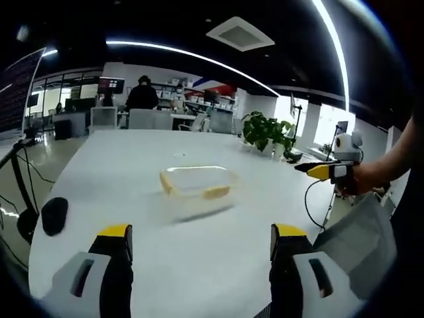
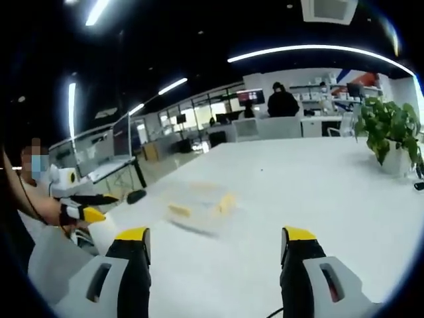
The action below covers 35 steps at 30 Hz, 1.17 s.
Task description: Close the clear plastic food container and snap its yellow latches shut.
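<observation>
A clear plastic food container point(image 1: 197, 183) with yellow latches sits on the white table point(image 1: 132, 159), its lid lying on top. In the left gripper view it lies ahead of my left gripper point(image 1: 202, 242), which is open and holds nothing. The right gripper point(image 1: 331, 171) comes in from the right, held in a hand above the table edge. In the right gripper view the container point(image 2: 199, 205) is blurred, ahead and left of my open right gripper point(image 2: 215, 248). The left gripper point(image 2: 86, 211) shows at the far left.
A potted plant point(image 1: 267, 132) stands at the table's far right corner, seen also as a plant point(image 2: 391, 132) in the right gripper view. A black mouse point(image 1: 54, 215) lies near the left edge. Desks, chairs and a seated person point(image 1: 142, 96) are beyond the table.
</observation>
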### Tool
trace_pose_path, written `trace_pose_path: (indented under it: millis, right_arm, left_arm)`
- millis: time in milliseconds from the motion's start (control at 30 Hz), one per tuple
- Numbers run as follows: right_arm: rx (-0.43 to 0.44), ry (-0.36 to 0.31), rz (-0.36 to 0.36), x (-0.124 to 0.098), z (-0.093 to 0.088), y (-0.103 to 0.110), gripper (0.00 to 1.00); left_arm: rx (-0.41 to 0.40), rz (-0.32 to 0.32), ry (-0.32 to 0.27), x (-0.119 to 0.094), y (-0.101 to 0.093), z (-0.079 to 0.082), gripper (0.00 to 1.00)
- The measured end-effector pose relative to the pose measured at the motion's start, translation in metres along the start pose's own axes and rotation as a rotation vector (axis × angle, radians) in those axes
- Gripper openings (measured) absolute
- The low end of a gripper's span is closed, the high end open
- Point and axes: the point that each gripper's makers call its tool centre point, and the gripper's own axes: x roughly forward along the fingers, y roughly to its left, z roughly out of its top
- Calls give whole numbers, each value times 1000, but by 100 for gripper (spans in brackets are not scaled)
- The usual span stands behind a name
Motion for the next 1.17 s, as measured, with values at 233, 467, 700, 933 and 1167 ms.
trace_pose_path:
  millis: [233, 467, 700, 933, 1167]
  right_arm:
    - [2, 5, -9, -10, -5, 1, 80]
    - [10, 19, -7, -15, -18, 4, 80]
    - [-4, 21, 3, -14, -18, 6, 80]
    - [2, 22, 1, -15, -19, 6, 80]
    - [-14, 38, 12, -13, -24, 8, 80]
  left_arm:
    - [-38, -5, -18, -5, -12, -4, 84]
    - [-35, 3, -19, -6, -16, -6, 84]
    - [10, 6, 1, -5, -15, -13, 83]
    - [22, -7, 6, -3, -19, -14, 83]
    - [16, 3, 10, -3, -16, -17, 82]
